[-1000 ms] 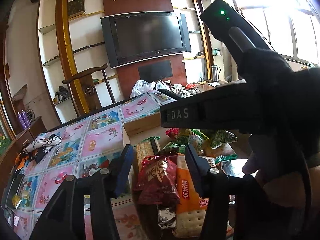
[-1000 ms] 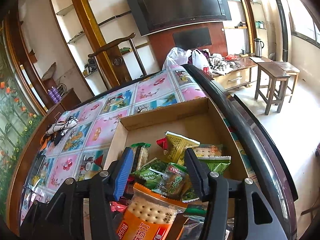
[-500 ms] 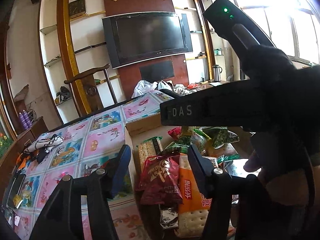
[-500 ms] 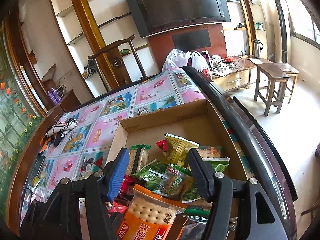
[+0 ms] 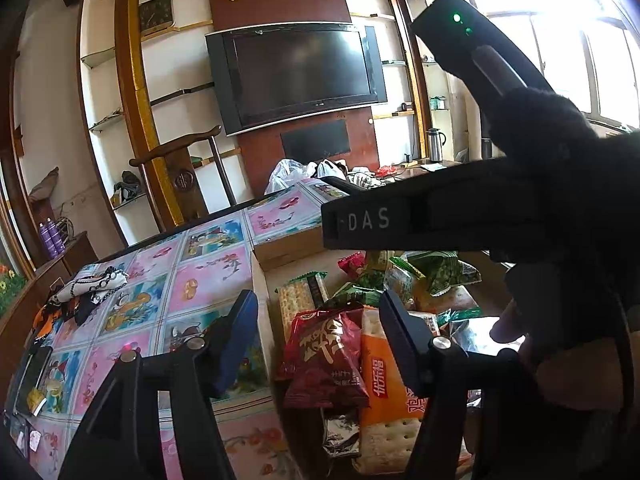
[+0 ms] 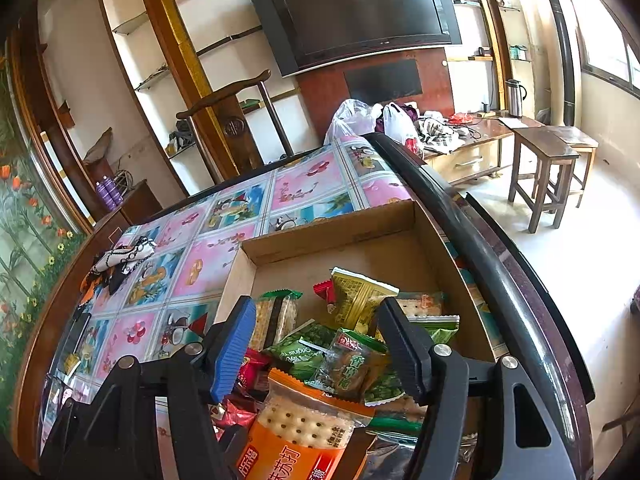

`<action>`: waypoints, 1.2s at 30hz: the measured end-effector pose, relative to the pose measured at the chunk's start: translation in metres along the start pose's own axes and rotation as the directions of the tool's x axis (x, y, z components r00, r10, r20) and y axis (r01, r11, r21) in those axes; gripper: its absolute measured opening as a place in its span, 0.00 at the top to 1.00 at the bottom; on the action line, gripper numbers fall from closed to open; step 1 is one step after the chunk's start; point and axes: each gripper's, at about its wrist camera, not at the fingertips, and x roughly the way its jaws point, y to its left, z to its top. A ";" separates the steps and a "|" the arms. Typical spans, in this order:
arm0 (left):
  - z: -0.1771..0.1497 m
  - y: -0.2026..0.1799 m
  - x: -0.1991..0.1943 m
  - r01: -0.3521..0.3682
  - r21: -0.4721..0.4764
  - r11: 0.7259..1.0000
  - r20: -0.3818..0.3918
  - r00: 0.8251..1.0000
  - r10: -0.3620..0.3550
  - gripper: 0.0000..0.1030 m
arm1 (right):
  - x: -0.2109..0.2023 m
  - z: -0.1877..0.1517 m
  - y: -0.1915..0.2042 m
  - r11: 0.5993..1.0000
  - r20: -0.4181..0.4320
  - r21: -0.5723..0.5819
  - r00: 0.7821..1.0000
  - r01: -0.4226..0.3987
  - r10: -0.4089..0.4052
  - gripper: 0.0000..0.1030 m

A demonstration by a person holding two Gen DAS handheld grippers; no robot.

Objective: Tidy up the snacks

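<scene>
A shallow cardboard box (image 6: 340,236) on the table holds several snack packets piled at its near end. My left gripper (image 5: 320,332) is open and empty above a dark red packet (image 5: 324,356) and an orange cracker pack (image 5: 384,384). My right gripper (image 6: 316,340) is open and empty above a clear brown snack packet (image 6: 352,364), green packets (image 6: 304,352) and the orange cracker pack (image 6: 304,436). The right gripper's black body (image 5: 440,216) crosses the left wrist view.
The table has a floral cloth (image 6: 224,248) and a dark raised rim (image 6: 480,248). A patterned cloth bundle (image 6: 124,256) lies at the far left. A wooden chair (image 6: 236,120) stands behind the table, stools (image 6: 548,168) on the right. The box's far half (image 6: 360,264) is bare.
Both grippers have pulled back and risen slightly; the views shift a little. Both stay open and empty. The snacks have not moved.
</scene>
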 end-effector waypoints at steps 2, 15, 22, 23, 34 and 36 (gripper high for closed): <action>0.000 0.001 0.000 0.000 -0.002 1.000 -0.001 1.000 0.000 0.39 | 0.000 0.001 0.000 1.000 -0.002 -0.002 1.000 0.001 -0.001 0.34; 0.000 0.002 0.001 -0.002 -0.006 1.000 -0.008 1.000 0.002 0.37 | -0.001 0.001 0.000 1.000 -0.001 -0.003 1.000 -0.001 0.001 0.34; 0.000 0.037 -0.007 -0.016 -0.086 0.996 -0.028 1.000 0.013 0.35 | 0.001 -0.001 0.004 1.000 0.005 -0.018 1.000 0.001 -0.001 0.33; 0.000 0.043 -0.008 -0.019 -0.101 0.995 -0.034 0.999 0.016 0.35 | 0.002 -0.001 0.005 1.000 0.005 -0.023 1.000 -0.002 0.002 0.33; -0.020 0.149 -0.014 -0.159 -0.240 0.958 -0.150 0.981 0.125 0.34 | -0.001 -0.007 0.020 0.996 0.026 -0.081 0.999 -0.021 0.023 0.33; -0.026 0.173 -0.012 -0.190 -0.268 0.945 -0.190 0.971 0.142 0.34 | 0.000 -0.007 0.021 0.996 0.023 -0.088 0.999 -0.021 0.023 0.33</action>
